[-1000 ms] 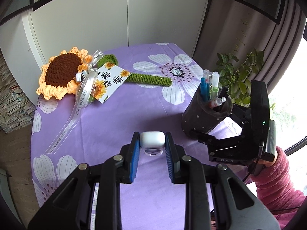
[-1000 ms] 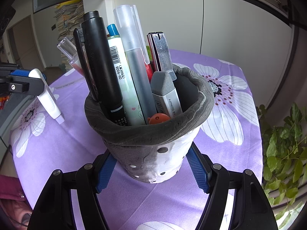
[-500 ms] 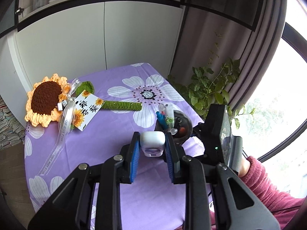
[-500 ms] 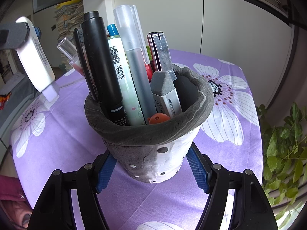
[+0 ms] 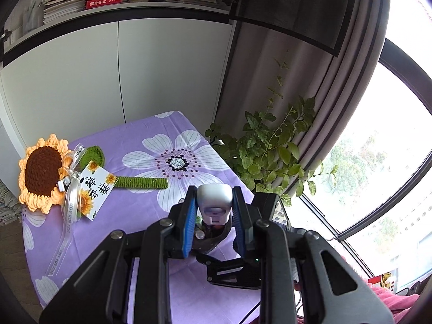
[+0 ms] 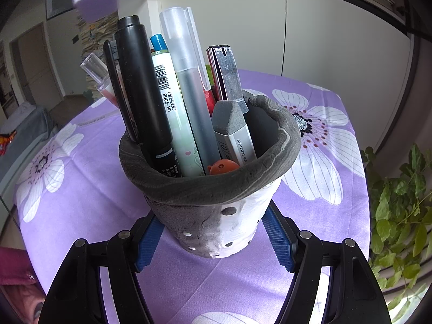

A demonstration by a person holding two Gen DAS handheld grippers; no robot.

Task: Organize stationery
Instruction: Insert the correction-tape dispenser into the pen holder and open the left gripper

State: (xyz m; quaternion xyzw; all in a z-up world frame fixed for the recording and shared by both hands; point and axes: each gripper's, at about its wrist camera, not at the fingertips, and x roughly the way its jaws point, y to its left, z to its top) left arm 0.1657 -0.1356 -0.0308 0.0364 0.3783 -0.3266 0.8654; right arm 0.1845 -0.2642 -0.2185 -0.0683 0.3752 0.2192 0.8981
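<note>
Stationery is gathered in a grey-and-white pen holder [image 6: 216,189] that stands on the surface [image 6: 81,189], which is covered by a purple cloth printed with white flowers. The right tongs [image 6: 213,236] are clamped on the holder's lower wall, one blue pad on each side. The holder contains a black pen [image 6: 143,89], a white pen with a barcode [image 6: 172,108], a frosted translucent pen [image 6: 189,75], a metal-bladed utility knife [image 6: 226,78] and a grey-tipped marker [image 6: 235,132], all upright or slightly tilted.

The left tongs [image 5: 214,216] are clamped on a white correction tape [image 5: 214,202], held in the air above the holder. In the right wrist view the tape's lower end appears blurred at the top left corner.

A crocheted sunflower [image 5: 43,172] with a ribbon and a printed card [image 5: 94,186] lies at the far left of the surface, well apart from the holder. A green potted plant [image 5: 270,156] stands beside the surface, near the curtain.
</note>
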